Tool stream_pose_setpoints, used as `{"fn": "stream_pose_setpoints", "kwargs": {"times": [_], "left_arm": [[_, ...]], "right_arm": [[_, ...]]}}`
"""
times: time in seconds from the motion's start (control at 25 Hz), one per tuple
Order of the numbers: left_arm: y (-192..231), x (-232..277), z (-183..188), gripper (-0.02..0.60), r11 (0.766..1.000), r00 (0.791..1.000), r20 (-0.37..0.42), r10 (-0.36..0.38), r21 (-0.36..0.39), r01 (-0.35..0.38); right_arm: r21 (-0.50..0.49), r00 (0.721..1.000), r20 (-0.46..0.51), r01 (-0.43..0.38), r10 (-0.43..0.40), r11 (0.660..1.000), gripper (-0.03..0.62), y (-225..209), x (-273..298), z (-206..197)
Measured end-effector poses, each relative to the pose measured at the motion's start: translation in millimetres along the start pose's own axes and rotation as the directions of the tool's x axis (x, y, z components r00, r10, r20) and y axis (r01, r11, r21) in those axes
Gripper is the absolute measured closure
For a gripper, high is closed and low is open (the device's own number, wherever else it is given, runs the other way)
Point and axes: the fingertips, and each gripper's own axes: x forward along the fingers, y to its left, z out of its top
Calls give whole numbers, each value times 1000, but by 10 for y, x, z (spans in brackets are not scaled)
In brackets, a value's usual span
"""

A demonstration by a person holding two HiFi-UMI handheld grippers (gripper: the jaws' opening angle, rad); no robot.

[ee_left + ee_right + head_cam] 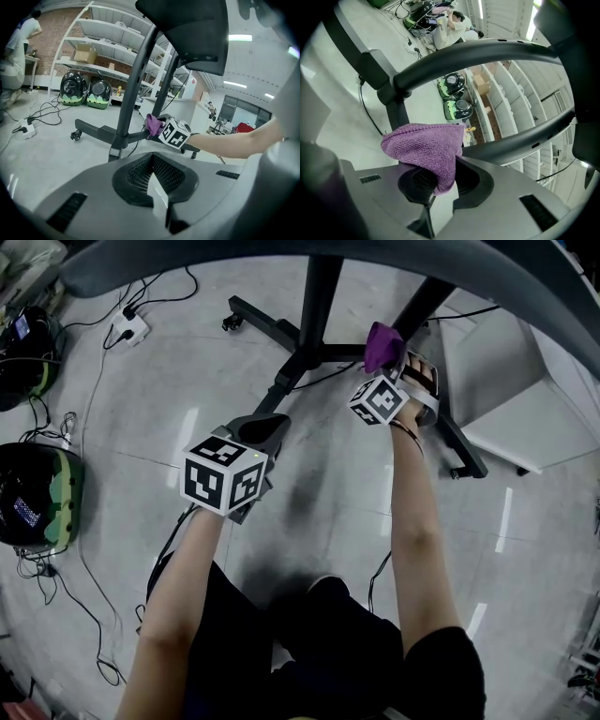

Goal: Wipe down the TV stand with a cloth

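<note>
- Head view: nearest the person, left gripper [265,427] hangs, jaws closed on nothing.
- Farther out, right gripper [394,367] has its jaws pinching a purple cloth [382,345]: soft, light, probably floppy, best held bunched.
- Beyond, it seems to touch the TV stand [314,306] at its base bar.

we read no words, brands or numbers anywhere; the cubes [223,474] on left gripper [265,426] and right gripper [392,357] carry only square markers.
</note>
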Motion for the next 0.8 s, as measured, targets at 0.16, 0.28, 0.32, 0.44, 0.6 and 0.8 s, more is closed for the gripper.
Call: {"fn": "stream_pose_setpoints", "kwargs": {"times": [0.16, 0.28, 0.32, 0.44, 0.6, 0.8], "left_arm": [[-7, 3, 0, 575, 1000, 1000, 0, 1, 1, -1], [1, 11, -4, 575, 1000, 1000, 0, 0, -2, 0], [-2, 13, -3, 575, 1000, 1000, 0, -1, -3, 1], [-41, 26, 18, 575, 1000, 1000, 5, -10, -2, 10], [-138, 65, 47, 575, 999, 999, 12, -33, 2, 33], [-282, 92, 64, 575, 998, 997, 19, -69, 12, 69]], "right_arm": [[12, 999, -16, -52, 52, 999, 517, 196, 17, -65], [34, 998, -14, -58, 58, 998, 517, 220, -2, -77], [37, 998, -15, -54, 55, 998, 517, 205, -17, -83], [40, 1000, -10, -25, 25, 999, 517, 94, -68, -113], [82, 999, 2, 38, -39, 996, 517, -196, -171, -175], [166, 990, -4, 140, -141, 976, 517, -784, -357, -285]]}}
